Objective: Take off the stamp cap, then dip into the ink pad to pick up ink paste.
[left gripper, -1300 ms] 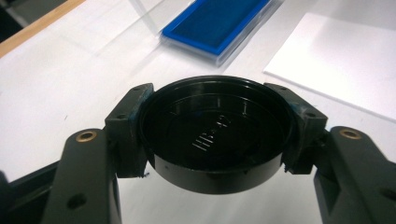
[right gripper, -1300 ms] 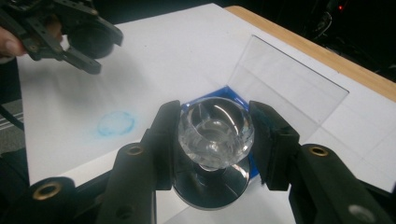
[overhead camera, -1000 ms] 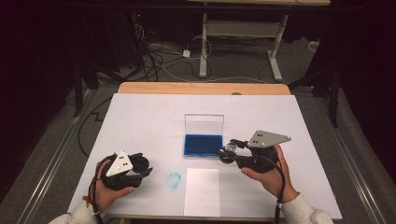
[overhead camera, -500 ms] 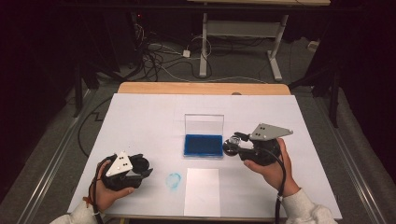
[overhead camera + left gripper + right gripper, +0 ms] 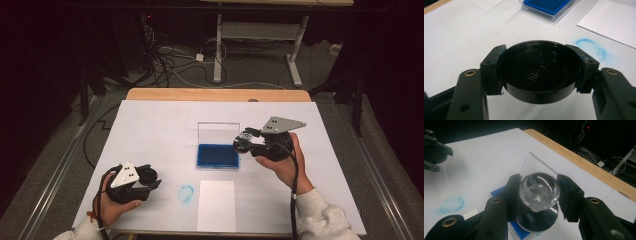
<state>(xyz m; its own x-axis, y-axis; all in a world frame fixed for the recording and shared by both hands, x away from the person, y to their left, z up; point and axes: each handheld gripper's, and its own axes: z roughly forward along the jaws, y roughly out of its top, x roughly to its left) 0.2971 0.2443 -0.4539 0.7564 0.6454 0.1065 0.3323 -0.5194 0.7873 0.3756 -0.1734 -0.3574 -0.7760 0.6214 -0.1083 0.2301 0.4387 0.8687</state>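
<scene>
Gripping faceted clear-glass knob [image 5: 539, 191], jaws closed.

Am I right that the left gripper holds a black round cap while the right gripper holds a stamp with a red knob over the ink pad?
Not quite: the stamp has a clear, glassy knob, as the right gripper view shows. The left gripper does hold the black round cap, and the right gripper is over the ink pad.

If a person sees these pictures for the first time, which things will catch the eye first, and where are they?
The blue ink pad in its open clear case at the table's centre stands out most. Beside it, the right gripper holds a clear-knobbed stamp over the pad's right edge. Near the left front, the left gripper holds a black round cap, close to a blue smudge.
</scene>
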